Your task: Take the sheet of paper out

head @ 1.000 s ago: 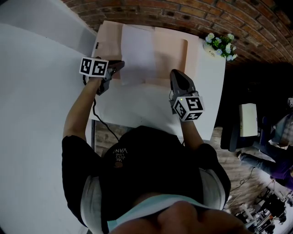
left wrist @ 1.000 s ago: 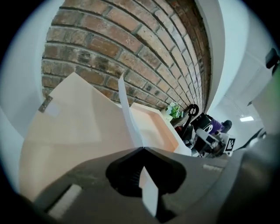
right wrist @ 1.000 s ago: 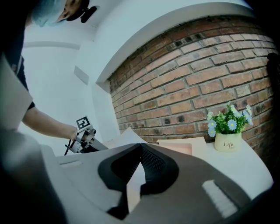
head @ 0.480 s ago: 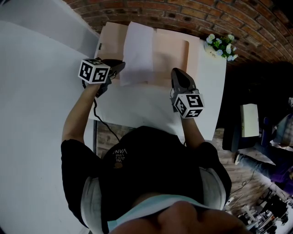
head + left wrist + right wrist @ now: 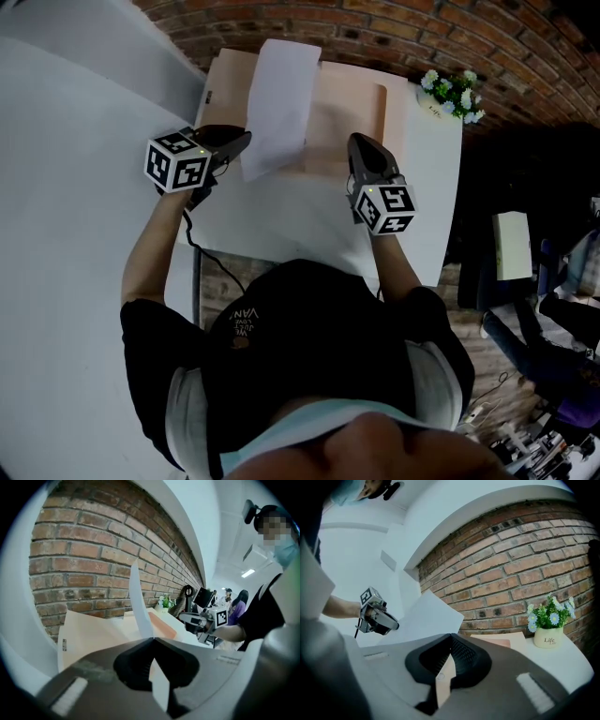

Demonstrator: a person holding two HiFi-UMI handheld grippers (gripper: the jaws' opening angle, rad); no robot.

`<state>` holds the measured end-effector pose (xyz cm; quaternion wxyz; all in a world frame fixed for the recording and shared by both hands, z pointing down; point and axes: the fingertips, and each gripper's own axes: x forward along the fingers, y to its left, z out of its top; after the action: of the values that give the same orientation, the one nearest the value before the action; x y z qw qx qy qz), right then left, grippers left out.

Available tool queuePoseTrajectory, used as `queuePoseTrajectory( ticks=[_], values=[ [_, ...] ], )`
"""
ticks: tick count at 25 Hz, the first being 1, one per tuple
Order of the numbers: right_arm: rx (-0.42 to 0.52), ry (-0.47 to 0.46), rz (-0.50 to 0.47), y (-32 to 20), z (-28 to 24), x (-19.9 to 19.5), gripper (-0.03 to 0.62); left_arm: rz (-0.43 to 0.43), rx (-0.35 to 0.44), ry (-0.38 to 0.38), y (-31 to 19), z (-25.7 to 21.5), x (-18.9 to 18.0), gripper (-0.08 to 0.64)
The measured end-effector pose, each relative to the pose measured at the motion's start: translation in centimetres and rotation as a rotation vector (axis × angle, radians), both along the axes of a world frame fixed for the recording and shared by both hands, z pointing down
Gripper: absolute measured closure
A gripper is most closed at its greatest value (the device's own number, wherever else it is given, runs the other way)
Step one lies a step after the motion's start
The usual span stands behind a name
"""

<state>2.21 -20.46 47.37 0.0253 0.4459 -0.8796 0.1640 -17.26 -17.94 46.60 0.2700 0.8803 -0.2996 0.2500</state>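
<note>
Left tongs [image 5: 244,141] pinched shut on sheet [image 5: 281,89] corner, right tongs [image 5: 362,142] clamped on envelope [image 5: 349,108]; risk: a skewed pull tears the corner

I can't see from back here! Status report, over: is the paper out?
Left gripper shut on sheet of paper, corner pinched. Right gripper shut on folder edge. Sheet raised above folder. Flower pot aside, nothing blocking.
</note>
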Motion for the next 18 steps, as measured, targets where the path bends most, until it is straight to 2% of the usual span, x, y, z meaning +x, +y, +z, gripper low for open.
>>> queuePoseTrajectory(
  ticks=[8, 18],
  values=[
    [0.04, -0.006, -0.007, -0.4, -1.6, -0.9, 0.594, 0.069, 0.087, 0.037, 1.6, -4.1, 1.0, 0.558],
    [0.098, -0.029, 0.015, -1.0, -3.9, -0.4, 0.594, 0.153, 0.161, 0.136, 3.4, -7.6, 2.5, 0.558]
  ],
)
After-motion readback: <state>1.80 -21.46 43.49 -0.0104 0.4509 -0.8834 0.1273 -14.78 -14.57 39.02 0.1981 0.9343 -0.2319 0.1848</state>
